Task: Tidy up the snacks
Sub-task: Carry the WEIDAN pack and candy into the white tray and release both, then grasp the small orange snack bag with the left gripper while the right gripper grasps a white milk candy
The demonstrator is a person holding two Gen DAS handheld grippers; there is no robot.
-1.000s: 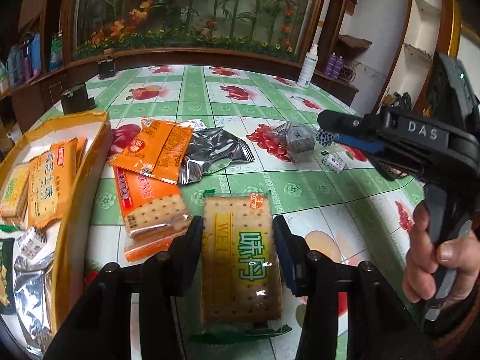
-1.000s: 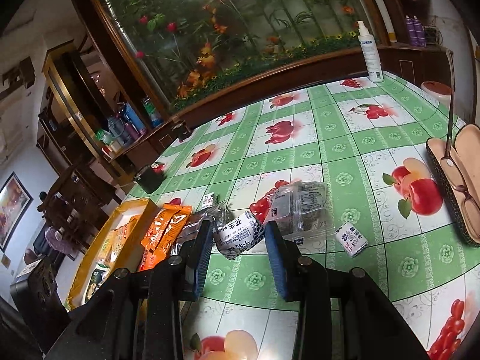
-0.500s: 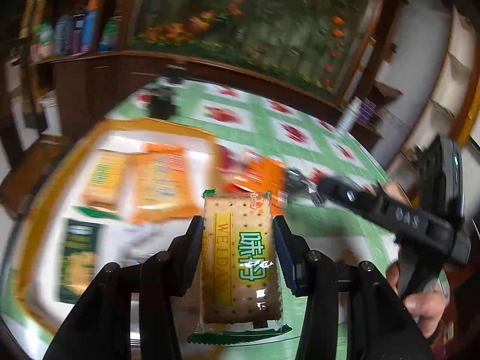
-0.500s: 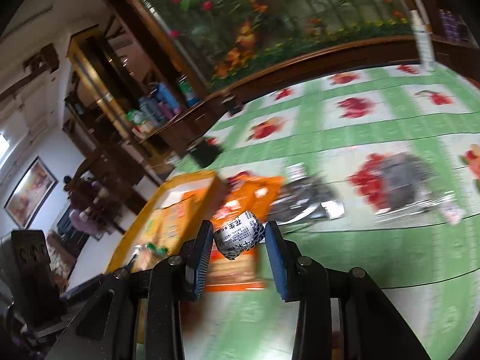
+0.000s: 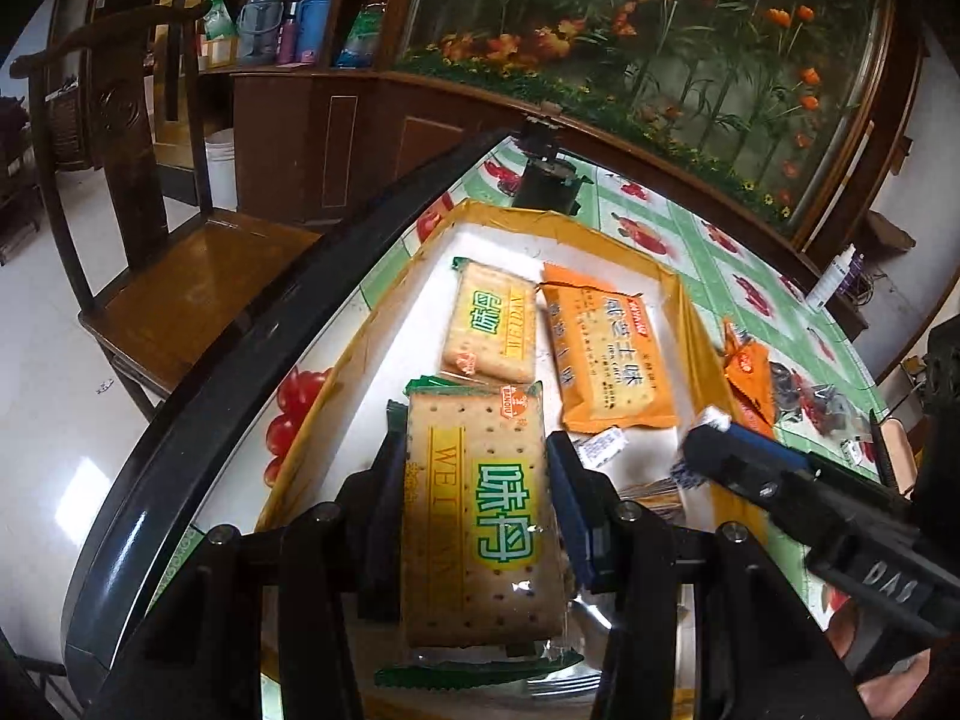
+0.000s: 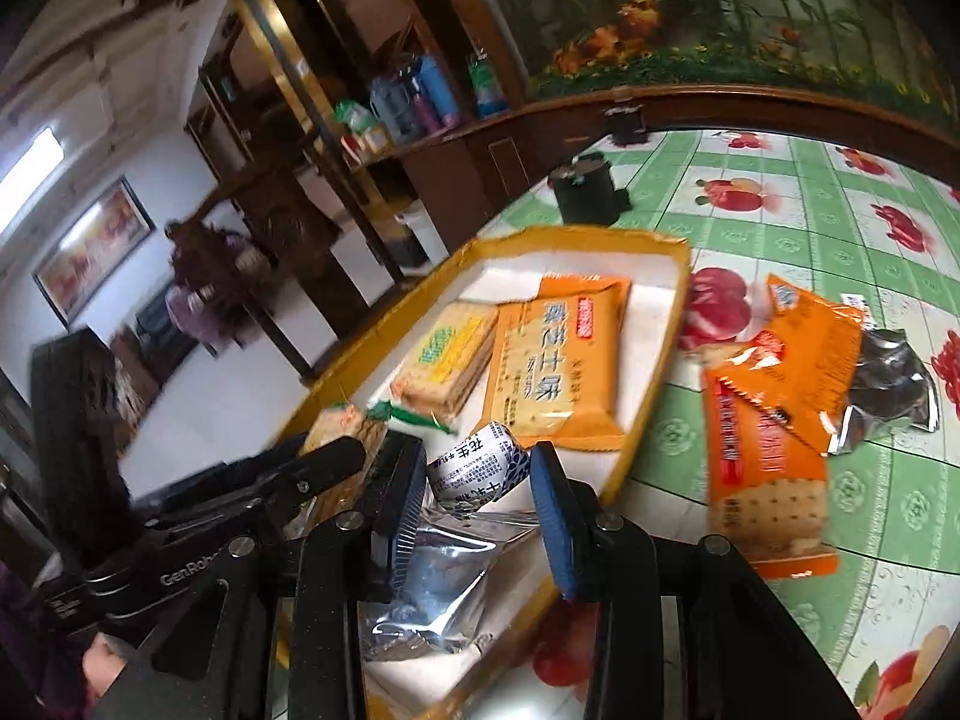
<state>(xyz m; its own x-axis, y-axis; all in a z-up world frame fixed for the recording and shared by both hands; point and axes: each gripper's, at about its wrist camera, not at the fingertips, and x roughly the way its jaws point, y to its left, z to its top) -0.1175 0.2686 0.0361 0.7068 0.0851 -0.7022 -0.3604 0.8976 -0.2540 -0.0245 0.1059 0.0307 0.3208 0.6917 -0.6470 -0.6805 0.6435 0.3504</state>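
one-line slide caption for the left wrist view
Left gripper holds a cracker pack over the yellow tray, with the right gripper alongside.

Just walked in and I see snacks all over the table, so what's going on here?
A person is sorting snacks into a yellow tray with a gripper in each hand. The left gripper is shut on a cracker pack, held over the tray. The right gripper is shut on a small white candy, also above the tray. Two packs already lie in the tray, a cracker pack and an orange pack. More orange packs and a silver wrapper wait on the tablecloth.
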